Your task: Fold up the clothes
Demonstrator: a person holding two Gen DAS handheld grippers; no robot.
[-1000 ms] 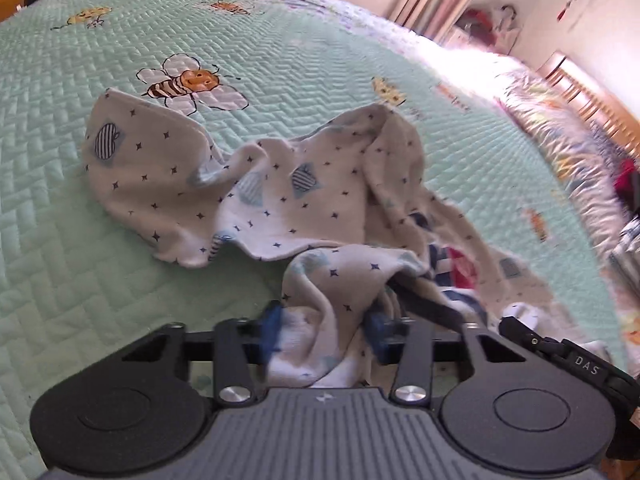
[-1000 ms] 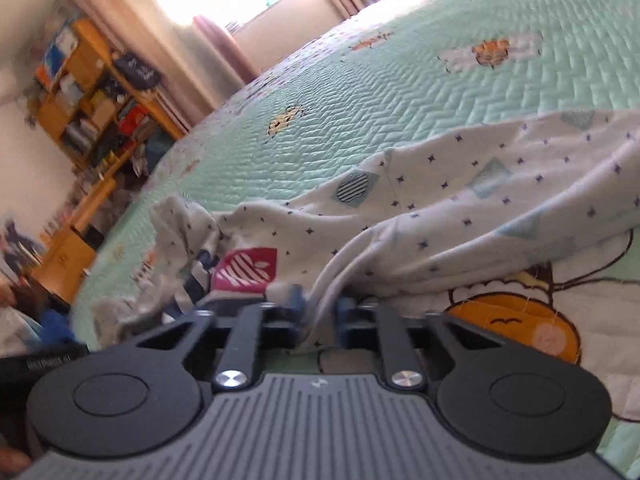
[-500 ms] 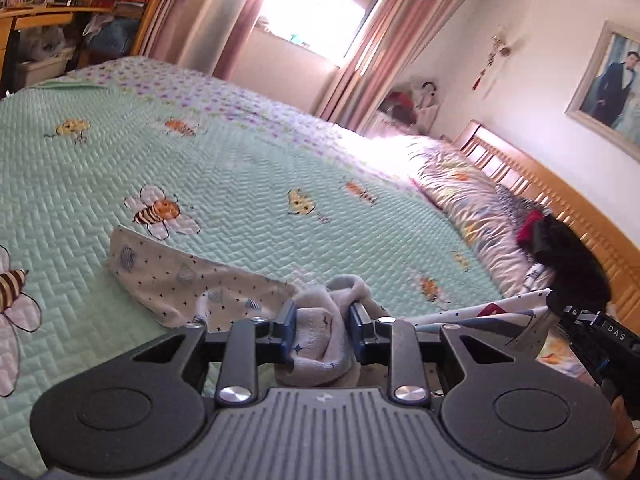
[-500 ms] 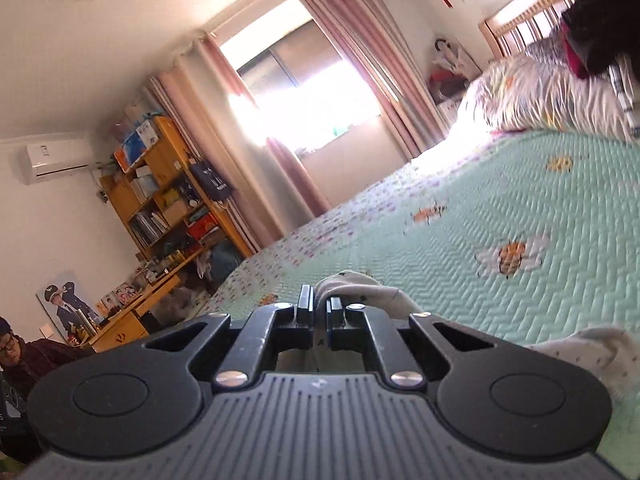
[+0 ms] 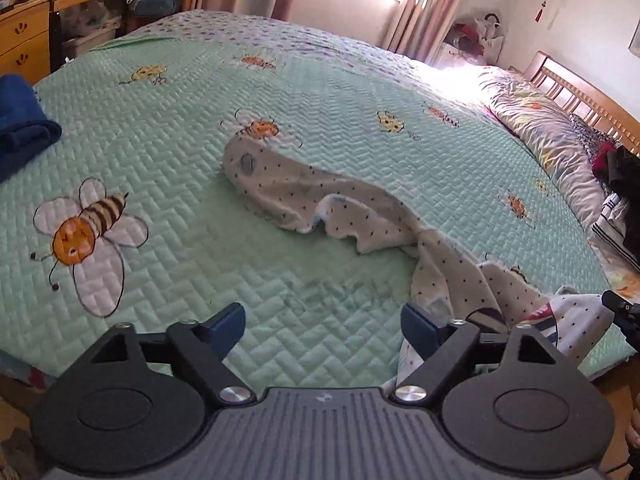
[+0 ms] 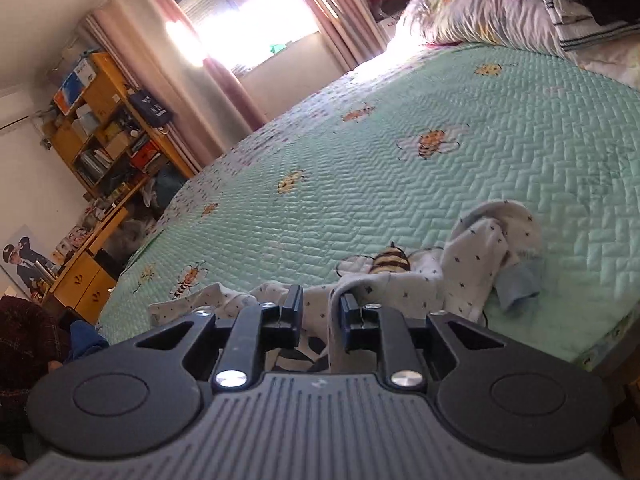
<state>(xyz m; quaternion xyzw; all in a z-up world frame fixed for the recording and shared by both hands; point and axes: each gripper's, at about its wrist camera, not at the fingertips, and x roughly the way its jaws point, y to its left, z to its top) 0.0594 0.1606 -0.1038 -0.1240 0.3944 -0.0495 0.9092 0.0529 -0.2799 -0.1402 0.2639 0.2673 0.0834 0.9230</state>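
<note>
Now left claw (image 5: 322,326) opening wide, empty; right claw (image 6: 320,312) opening, garment (image 6: 316,308) prob. loose between.

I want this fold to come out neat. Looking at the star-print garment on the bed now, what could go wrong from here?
1. The star-print garment lies twisted and bunched on the green quilt, so creases may get folded in.
2. Its near end hangs by the bed edge and may slip off.
3. The right gripper is opening with cloth between its pads, which might snag; the left gripper is opening with nothing between.

Black left gripper (image 5: 322,326), blue pads, silver screws, ribbed grey housing
</note>
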